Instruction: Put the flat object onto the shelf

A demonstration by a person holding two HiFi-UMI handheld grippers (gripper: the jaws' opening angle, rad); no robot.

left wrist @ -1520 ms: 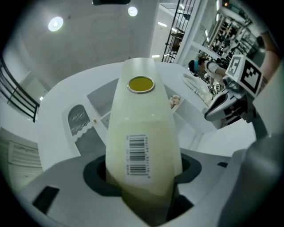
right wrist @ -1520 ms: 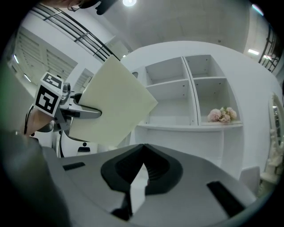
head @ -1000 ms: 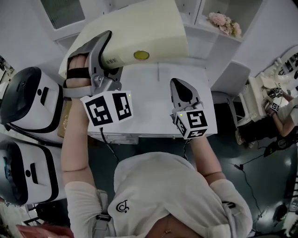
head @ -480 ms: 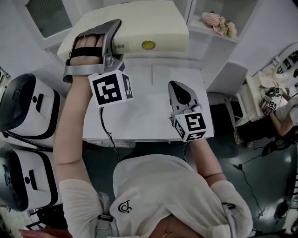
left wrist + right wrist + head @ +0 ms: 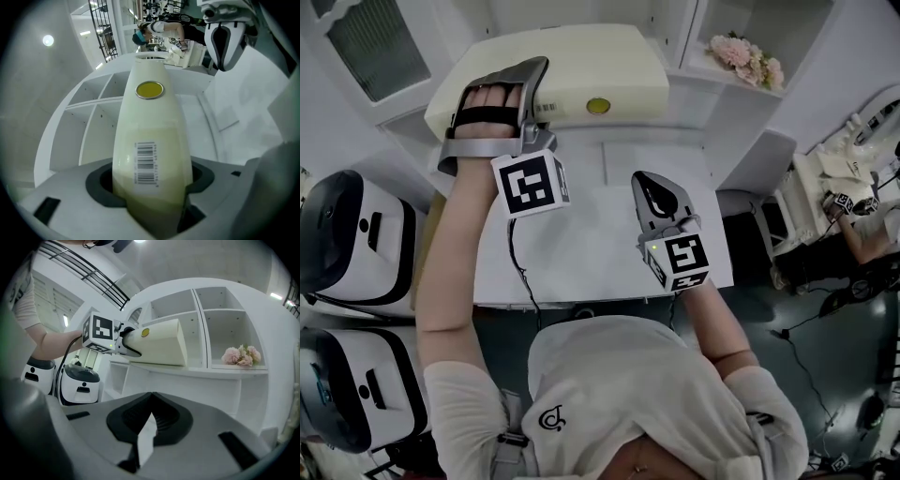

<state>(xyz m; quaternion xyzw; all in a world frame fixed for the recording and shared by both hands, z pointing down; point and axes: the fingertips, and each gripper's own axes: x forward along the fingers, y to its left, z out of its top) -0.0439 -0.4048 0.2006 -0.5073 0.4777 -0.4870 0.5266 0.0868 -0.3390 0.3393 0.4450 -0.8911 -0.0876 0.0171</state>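
The flat object (image 5: 581, 70) is a cream slab with a yellow round badge and a barcode label. My left gripper (image 5: 523, 94) is clamped on its near end, and its jaws are opening slightly with the slab still between them. In the left gripper view the slab (image 5: 152, 136) runs straight out from the jaws toward the white shelf unit (image 5: 89, 122). From the right gripper view the slab (image 5: 161, 343) lies low over the shelf ledge (image 5: 201, 372), in the left compartment. My right gripper (image 5: 661, 195) hovers over the white table, shut and empty (image 5: 151, 401).
Pink flowers (image 5: 748, 49) sit in the shelf compartment to the right (image 5: 241, 355). Two white-and-black machines (image 5: 352, 220) stand at the left. The white table (image 5: 581, 234) lies under both grippers. A person (image 5: 862, 220) is at a bench far right.
My left gripper has carried the slab farther forward and levelled it over the shelf. The right gripper has barely shifted.
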